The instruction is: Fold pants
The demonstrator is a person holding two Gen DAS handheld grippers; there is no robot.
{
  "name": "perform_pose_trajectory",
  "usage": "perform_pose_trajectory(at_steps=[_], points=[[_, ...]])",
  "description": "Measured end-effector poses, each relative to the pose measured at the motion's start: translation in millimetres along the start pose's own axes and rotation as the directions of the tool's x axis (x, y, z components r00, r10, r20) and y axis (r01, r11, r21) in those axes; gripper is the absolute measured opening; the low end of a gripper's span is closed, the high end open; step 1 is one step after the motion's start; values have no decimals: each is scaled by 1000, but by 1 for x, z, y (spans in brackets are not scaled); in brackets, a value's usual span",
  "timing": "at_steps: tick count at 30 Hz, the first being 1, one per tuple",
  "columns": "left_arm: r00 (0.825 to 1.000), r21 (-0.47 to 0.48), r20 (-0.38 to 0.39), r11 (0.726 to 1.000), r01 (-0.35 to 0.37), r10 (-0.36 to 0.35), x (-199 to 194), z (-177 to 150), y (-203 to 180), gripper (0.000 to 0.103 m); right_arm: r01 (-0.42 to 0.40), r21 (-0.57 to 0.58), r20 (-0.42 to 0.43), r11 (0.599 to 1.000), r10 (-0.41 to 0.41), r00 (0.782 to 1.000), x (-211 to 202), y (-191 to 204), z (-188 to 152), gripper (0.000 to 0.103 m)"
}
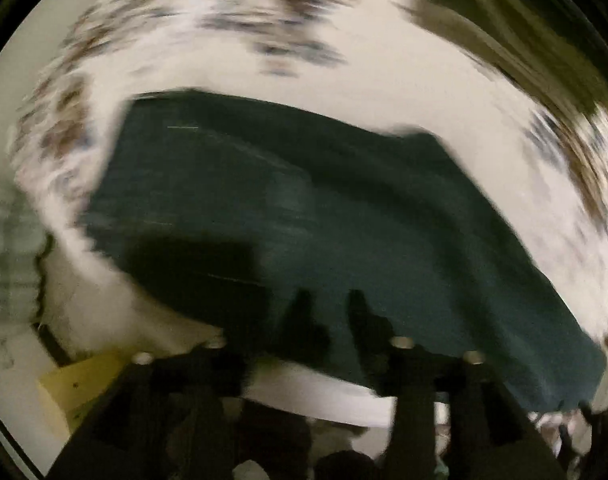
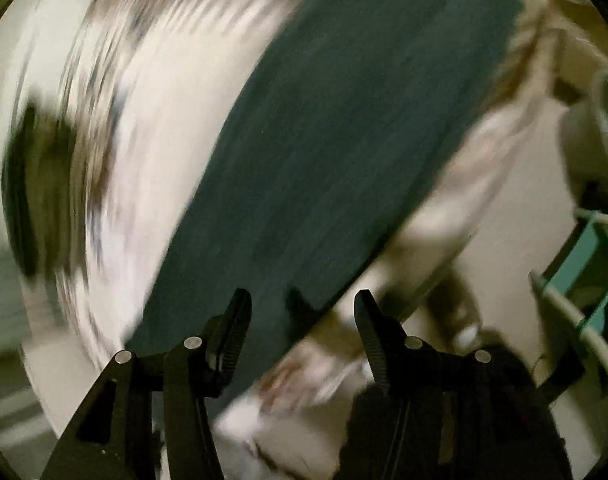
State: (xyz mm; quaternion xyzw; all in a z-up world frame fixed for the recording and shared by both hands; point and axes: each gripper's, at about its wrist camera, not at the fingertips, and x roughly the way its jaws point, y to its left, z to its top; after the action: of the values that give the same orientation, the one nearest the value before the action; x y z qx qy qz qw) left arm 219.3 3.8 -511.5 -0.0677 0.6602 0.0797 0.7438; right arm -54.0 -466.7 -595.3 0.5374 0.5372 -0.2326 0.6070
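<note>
Both views are heavily motion-blurred. The dark green pants (image 1: 304, 208) lie spread on a white bedspread with brown and grey blotches (image 1: 263, 32). My left gripper (image 1: 330, 300) hovers at the near edge of the pants; its fingers stand a small gap apart with no cloth visibly between them. In the right wrist view the pants (image 2: 336, 152) run as a long strip from lower left to upper right. My right gripper (image 2: 304, 300) is open wide over the near end of that strip and holds nothing.
A yellow object (image 1: 83, 384) sits at the lower left beside the bed. A teal and white frame (image 2: 584, 264) stands at the right. A dark shape (image 2: 35, 184) lies on the bedspread at the left.
</note>
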Motion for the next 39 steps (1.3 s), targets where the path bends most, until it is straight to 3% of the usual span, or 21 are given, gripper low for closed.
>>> perform_pose_trajectory(at_steps=[1,2,5,8,10,13,16,17,18,19,20,26,29,31,32,35,37,39], points=[[1000,32,-15,999,25,-24,7,-1,-22,68,3,41,49,999,-5,999,-12,-20,20,56],[999,67,-23,997,40,-39,11,-5,-46,72,-3,78,95,997,-5,995,-23,-36,38,56],[999,172,-36,985,33,-27,24,-17,-101,72,-23,176,211,984,-15,977,-53,-84,86,56],[998,273,-61,962,-1,18,48,-31,-151,72,-67,179,289,981,13,957,-87,-119,134,56],[995,310,-84,950,-29,58,65,-37,-167,73,-71,171,323,983,13,946,-97,-123,146,56],[992,319,-60,943,-90,115,78,-38,-171,90,-42,166,340,985,-17,940,-99,-118,170,56],[990,302,-80,949,-91,120,81,-34,-167,103,30,160,324,987,-82,943,-91,-121,195,56],[990,291,-90,954,-74,105,81,-32,-164,103,50,153,314,987,-97,944,-86,-122,203,56],[991,283,-98,957,-61,92,82,-30,-160,103,65,140,286,988,-103,953,-80,-122,211,51],[991,289,-98,956,-61,92,82,-29,-158,103,80,138,263,987,-114,958,-73,-121,214,16],[991,296,-94,953,-66,98,82,-27,-155,103,83,134,261,988,-116,958,-69,-119,216,5],[988,281,-113,957,-68,103,75,-27,-172,103,120,62,391,991,-135,911,-102,-95,197,5],[989,282,-116,958,-58,94,72,-28,-166,103,118,73,379,990,-137,915,-112,-103,194,5],[989,272,-123,961,-47,83,73,-24,-163,103,146,77,340,986,-164,926,-106,-114,195,5],[989,269,-124,962,-42,78,74,-24,-160,103,132,92,282,987,-153,947,-95,-125,199,5],[990,267,-124,963,-32,68,75,-21,-157,103,17,158,219,987,-52,974,-92,-151,200,22],[992,257,-117,966,-19,50,75,-20,-153,103,-107,167,244,980,64,968,-100,-163,193,50],[994,251,-99,968,-12,38,76,-24,-145,103,-178,150,259,972,136,956,-102,-168,184,55]])
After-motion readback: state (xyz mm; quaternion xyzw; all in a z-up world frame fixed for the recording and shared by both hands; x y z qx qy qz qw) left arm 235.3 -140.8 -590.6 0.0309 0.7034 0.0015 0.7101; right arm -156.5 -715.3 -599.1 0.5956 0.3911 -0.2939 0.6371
